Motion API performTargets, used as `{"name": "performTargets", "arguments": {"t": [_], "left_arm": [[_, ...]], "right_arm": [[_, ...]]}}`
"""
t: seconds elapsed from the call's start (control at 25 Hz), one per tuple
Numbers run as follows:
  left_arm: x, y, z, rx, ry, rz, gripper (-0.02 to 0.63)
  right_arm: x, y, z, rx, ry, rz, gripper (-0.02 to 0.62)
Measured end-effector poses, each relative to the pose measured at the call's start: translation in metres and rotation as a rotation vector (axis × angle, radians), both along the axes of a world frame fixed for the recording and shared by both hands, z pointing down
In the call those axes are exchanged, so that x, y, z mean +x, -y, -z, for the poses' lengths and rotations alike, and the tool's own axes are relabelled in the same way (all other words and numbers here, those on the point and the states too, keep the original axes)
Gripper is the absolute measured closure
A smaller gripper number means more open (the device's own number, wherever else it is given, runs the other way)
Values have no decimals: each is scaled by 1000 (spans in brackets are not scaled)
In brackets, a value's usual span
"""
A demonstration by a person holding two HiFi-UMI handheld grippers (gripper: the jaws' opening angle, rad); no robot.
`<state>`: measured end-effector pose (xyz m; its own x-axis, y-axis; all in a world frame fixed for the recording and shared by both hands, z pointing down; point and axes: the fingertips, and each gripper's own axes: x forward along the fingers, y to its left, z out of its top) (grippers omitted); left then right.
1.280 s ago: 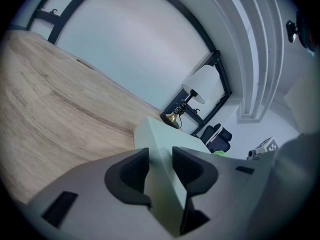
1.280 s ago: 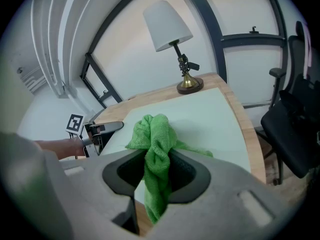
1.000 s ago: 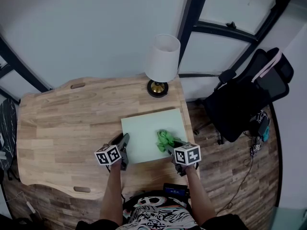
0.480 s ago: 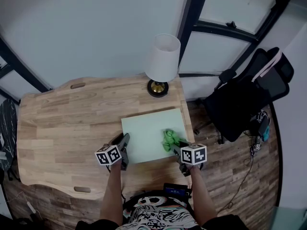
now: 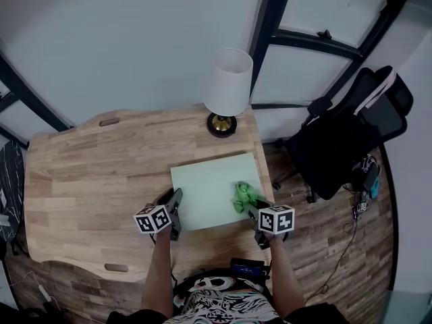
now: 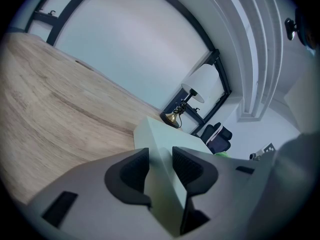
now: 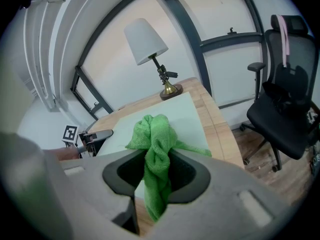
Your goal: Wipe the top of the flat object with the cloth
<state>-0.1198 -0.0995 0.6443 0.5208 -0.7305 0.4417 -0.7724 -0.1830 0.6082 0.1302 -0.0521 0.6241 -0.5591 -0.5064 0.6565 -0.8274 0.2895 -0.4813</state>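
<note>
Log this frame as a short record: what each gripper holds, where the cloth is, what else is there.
left gripper: jaws shut on pale green board's near-left corner
right gripper: jaws shut on green cloth
cloth position: on board, near its right edge
surface: wooden table
other: white-shaded lamp beyond board

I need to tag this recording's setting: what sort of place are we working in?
Probably an office or home study: a wooden desk, a white-shaded table lamp at its back edge, and a black office chair beside it.

Head cam top-down; gripper cams low, twd lamp [image 5: 229, 83]
</note>
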Motion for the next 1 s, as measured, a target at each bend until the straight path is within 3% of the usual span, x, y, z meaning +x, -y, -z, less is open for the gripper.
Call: {"name": "performTargets", "arguments": {"t": [0.44, 0.68, 1.0], "left_arm": [[-1, 0, 0, -3, -6, 2, 460], [-1, -1, 0, 1, 17, -2, 462], [2, -1, 2, 2, 21, -15, 460]], "right_arm": [[21, -1, 2, 8, 10, -70, 480], [18, 0, 0, 53, -161, -21, 480], [21, 9, 2, 48, -185, -23, 480]]}}
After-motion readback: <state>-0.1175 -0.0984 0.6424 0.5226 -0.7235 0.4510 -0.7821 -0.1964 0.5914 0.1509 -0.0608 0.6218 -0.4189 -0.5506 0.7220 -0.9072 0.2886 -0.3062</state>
